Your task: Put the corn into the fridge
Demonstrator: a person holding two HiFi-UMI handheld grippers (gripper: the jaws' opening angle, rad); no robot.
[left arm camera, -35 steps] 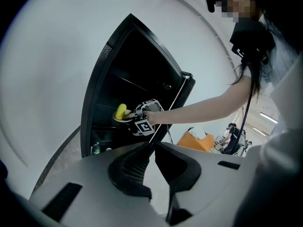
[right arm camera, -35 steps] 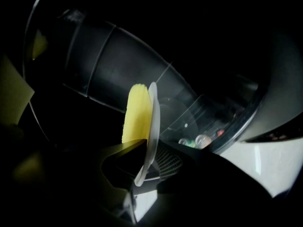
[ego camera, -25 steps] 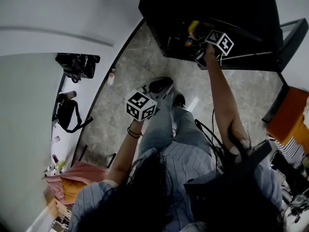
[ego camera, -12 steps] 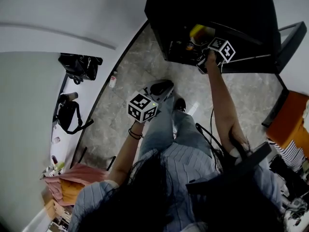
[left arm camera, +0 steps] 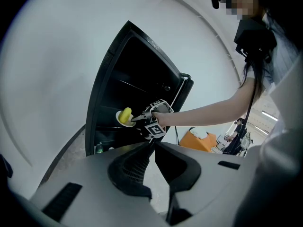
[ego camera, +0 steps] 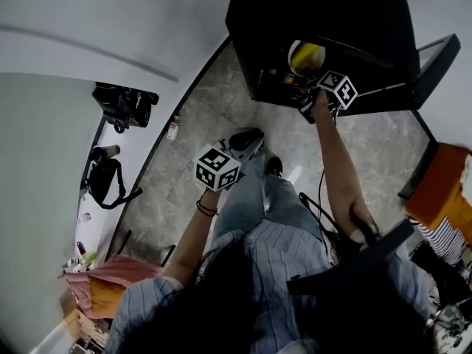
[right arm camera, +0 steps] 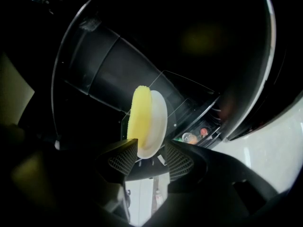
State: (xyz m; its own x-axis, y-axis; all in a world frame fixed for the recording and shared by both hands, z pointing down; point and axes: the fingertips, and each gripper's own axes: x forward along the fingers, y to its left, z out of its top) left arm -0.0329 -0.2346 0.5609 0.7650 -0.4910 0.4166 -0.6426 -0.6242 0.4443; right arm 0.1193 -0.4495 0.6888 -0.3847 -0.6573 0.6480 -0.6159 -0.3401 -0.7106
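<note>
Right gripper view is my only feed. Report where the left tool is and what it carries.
Observer: The left tool hangs over the floor, short of the fridge, with nothing between its jaws.
Operator: Describe the plate from the side.
Observer: In the left gripper view, the plate with the corn sits at mid-height inside the fridge, with the right tool just in front of it.

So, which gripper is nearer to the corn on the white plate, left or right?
Right. The right gripper reaches into the fridge, jaws open at the edge of the plate holding the corn. The left gripper hangs well back from it, outside the fridge.
</note>
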